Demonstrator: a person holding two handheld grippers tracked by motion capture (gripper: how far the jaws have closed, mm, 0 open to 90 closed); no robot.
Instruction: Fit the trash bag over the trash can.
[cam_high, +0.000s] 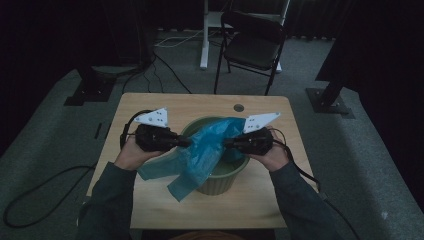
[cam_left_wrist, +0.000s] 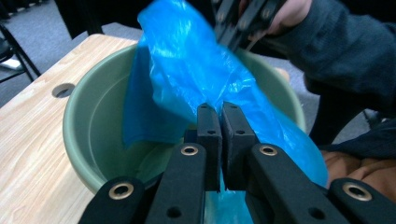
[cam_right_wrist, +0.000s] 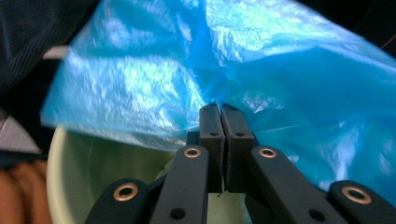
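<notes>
Both tongs are clamped on the thin crinkly blue plastic bag (cam_high: 202, 150): left gripper (cam_high: 186, 142) has its jaws pressed together on a fold of film at the bag's 9 o'clock edge, right gripper (cam_high: 228, 144) is pinched on the film at its 3 o'clock edge. In the left gripper view the black pads (cam_left_wrist: 208, 122) meet with blue film bunched right at the tips; the right gripper view is the same, pads (cam_right_wrist: 209, 122) together and film gathered at the nip. Bag is strung between the two grippers over the round sage-green plastic basin (cam_high: 222, 181), part draped inside the bowl, with a loose tail hanging over the rim toward 7 o'clock onto the light wooden table (cam_high: 150, 200). Step in hand, as I read it: lining the basin, i.e. getting the bag mouth open and spread over the rim. Mouth isn't open yet and the film looks like a flat twisted sheet. Next move likely needs the grippers pulled apart toward 9 and 3 to separate the layers, then each edge lowered over the rim. Risk: thin film slips or tears under tension, and both grips may hold the same layer. Black folding chair (cam_high: 252, 45) sits at 12 o'clock beyond the table, well apart.
</notes>
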